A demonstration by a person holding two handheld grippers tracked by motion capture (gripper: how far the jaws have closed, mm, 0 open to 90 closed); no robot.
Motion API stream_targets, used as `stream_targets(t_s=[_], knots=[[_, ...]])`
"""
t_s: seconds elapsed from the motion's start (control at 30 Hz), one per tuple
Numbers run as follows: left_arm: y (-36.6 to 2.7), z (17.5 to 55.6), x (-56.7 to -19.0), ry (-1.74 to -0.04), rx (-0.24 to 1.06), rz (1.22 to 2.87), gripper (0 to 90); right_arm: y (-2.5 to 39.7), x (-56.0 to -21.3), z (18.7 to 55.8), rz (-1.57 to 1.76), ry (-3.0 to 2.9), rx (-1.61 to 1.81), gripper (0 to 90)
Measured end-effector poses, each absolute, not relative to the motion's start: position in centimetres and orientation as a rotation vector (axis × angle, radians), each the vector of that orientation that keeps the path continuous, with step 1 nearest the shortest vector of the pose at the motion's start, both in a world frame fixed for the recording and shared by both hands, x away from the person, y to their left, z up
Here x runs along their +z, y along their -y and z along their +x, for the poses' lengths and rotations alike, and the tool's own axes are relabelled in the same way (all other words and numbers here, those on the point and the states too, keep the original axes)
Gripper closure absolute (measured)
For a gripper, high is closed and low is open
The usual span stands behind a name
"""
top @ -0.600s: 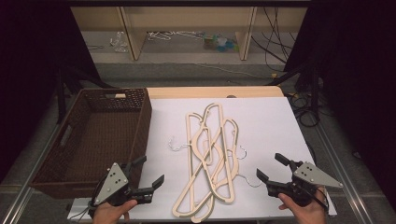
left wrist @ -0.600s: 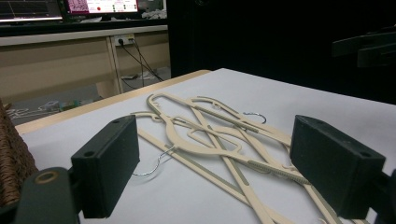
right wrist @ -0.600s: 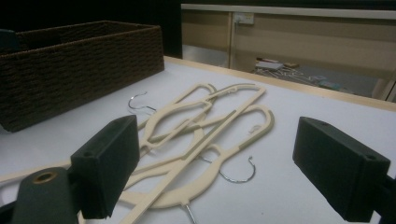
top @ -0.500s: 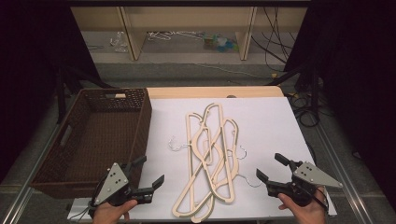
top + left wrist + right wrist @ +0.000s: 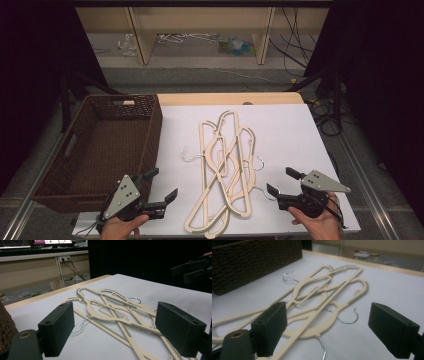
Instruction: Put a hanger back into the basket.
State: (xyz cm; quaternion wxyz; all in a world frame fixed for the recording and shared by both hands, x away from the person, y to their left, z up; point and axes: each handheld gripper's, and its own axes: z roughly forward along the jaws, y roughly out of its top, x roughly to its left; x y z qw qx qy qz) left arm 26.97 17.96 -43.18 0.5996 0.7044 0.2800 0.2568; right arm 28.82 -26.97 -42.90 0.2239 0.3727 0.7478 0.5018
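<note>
A pile of cream clothes hangers with thin metal hooks lies crossed over one another on the white table top. The same hangers spread ahead of my left gripper's jaws, and the hangers lie just beyond my right gripper's jaws. My left gripper rests at the table's front edge, left of the pile, open and holding nothing. To the right of the pile, my right gripper is open too, with a metal hook close in front of it.
A dark brown wicker basket stands at the left of the table, its woven wall behind the pile. Shelves and cables sit on the floor beyond the table's far edge. The other gripper shows far right.
</note>
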Motion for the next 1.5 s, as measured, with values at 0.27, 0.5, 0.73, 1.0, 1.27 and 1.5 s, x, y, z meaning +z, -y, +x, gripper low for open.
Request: stream_targets(t_s=[0.27,0.5,0.73,1.0,1.27,1.5], knots=[[-17.8,27.0,-43.3,-0.654,0.598,1.650,15.8,23.8,-44.0,30.0,1.091,-2.319,1.240,26.2],[-17.7,27.0,-43.3,-0.652,0.593,1.656,15.8,21.9,-45.2,30.9,1.139,-2.479,1.096,33.1],[-17.6,26.9,-43.4,-0.660,0.583,1.652,15.8,20.1,-46.2,31.5,1.133,-2.561,0.979,37.6],[-17.5,26.9,-43.4,-0.655,0.588,1.659,15.8,19.0,-46.9,31.8,1.126,-2.635,0.900,44.0],[-17.5,27.0,-43.4,-0.653,0.590,1.662,15.9,18.4,-47.0,31.6,1.138,-2.684,0.792,48.5],[-17.5,27.0,-43.4,-0.641,0.596,1.672,15.9,18.2,-47.0,31.7,1.096,-2.689,0.739,53.8]])
